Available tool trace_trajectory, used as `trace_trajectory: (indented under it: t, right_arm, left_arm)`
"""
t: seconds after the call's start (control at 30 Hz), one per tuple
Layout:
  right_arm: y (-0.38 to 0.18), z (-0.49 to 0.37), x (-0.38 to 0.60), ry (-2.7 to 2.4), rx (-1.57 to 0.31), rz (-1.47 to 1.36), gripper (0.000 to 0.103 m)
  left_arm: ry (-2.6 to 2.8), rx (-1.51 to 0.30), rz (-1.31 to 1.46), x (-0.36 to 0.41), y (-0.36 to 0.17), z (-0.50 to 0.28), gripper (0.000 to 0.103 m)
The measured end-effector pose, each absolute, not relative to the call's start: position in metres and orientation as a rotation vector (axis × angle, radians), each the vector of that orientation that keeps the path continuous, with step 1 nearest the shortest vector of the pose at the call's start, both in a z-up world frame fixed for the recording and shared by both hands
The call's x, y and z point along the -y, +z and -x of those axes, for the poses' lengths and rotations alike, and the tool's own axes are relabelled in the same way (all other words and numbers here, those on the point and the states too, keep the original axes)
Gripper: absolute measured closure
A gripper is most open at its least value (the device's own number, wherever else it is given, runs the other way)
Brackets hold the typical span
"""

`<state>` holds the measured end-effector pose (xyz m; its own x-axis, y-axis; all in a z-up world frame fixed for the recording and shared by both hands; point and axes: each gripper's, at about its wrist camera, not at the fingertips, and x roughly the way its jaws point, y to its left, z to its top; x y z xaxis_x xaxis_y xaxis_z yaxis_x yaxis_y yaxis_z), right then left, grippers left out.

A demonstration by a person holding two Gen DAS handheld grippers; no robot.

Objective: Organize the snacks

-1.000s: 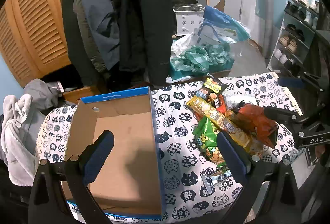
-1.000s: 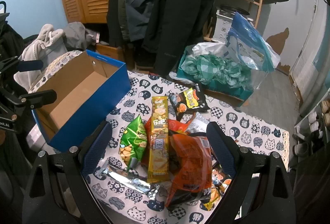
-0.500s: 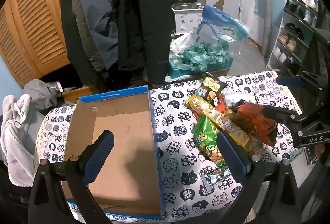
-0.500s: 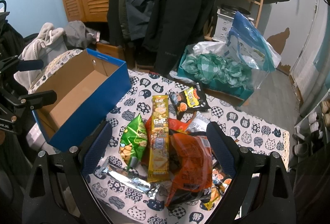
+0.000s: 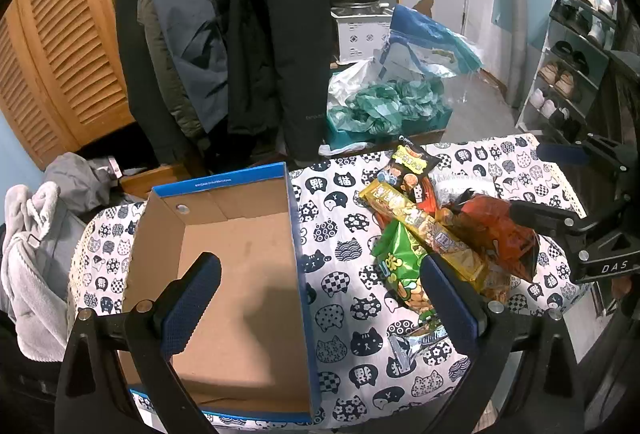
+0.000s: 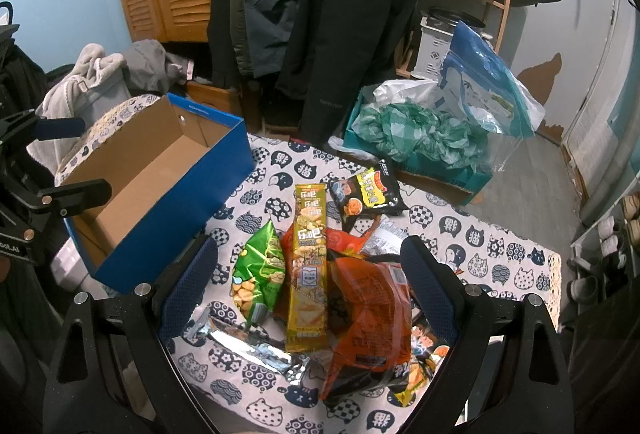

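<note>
The snacks lay heaped on the right half of the desk [image 6: 500,254], which wore a cat-print cloth: a long yellow cracker pack [image 6: 310,262] lay over a green bag [image 6: 260,270] and an orange bag [image 6: 372,318], with a black-and-yellow pouch [image 6: 370,192] just behind and a silver wrapper [image 6: 252,348] toward the near edge. The open blue box [image 5: 240,274] stood on the left half, empty, its right wall near the green bag but apart from it.

The left hand-held gripper [image 5: 316,298] hovered with fingers spread wide, straddling the box's right wall and holding nothing. The right hand-held gripper [image 6: 308,286] also hung wide apart above the heap, empty, its fingers flanking the green and orange bags.

Beyond the far edge hung dark coats [image 6: 320,14], with a teal box of green tissue [image 6: 416,134] on the floor. A strip of bare cloth ran between box and snacks.
</note>
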<state>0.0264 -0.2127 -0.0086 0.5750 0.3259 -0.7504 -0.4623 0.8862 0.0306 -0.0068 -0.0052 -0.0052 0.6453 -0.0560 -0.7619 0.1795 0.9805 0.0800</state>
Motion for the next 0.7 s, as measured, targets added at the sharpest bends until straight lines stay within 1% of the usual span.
trace_trajectory:
  t: [0.47, 0.7]
  right_arm:
    - [-0.011, -0.025, 0.214, 0.458, -0.845, 0.179, 0.012]
    - [-0.015, -0.029, 0.226, 0.442, -0.864, 0.179, 0.012]
  left_arm:
    - [-0.137, -0.864, -0.153, 0.007, -0.010, 0.011, 0.002]
    - [-0.156, -0.920, -0.145, 0.013, -0.030, 0.013, 0.002]
